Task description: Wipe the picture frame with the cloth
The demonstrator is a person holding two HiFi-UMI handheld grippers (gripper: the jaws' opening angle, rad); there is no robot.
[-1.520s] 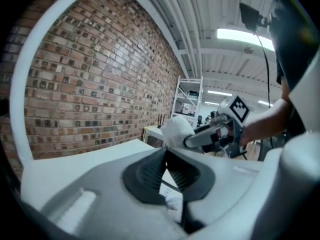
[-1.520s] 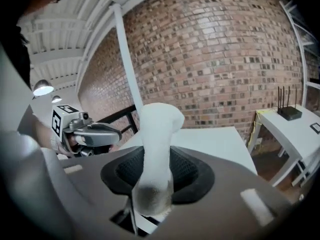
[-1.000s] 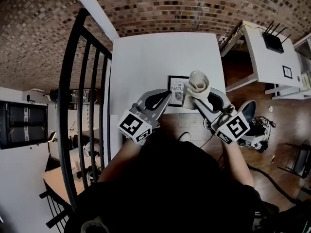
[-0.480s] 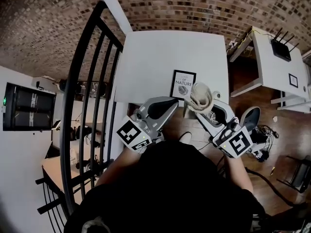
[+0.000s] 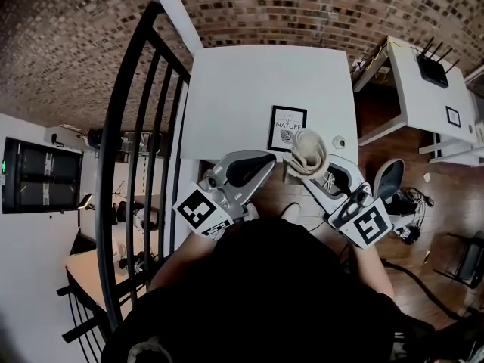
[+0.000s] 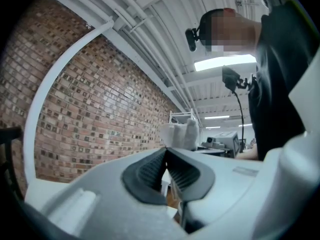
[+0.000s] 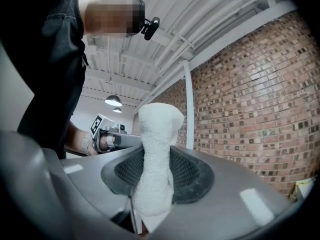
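A black picture frame point(image 5: 287, 128) with a white print lies flat near the front edge of the white table point(image 5: 242, 89). Just in front of it, my right gripper point(image 5: 311, 161) is shut on a rolled beige cloth point(image 5: 308, 153), apart from the frame. In the right gripper view the cloth point(image 7: 156, 154) stands up between the ribbed pads, pointing at the ceiling. My left gripper point(image 5: 253, 163) hangs at the table's front edge, left of the cloth. In the left gripper view its jaws point(image 6: 166, 153) are shut with nothing held, and the cloth point(image 6: 181, 134) shows beyond them.
A black metal railing point(image 5: 132, 150) runs down the left side of the table. A small round object point(image 5: 339, 142) sits near the table's right edge. To the right stand a white desk point(image 5: 423, 89) carrying a router point(image 5: 435, 55), and an office chair point(image 5: 387, 181).
Both grippers have drawn back from the frame toward the person and tilted upward. The cloth no longer overlaps the frame's right side. The frame has stayed put.
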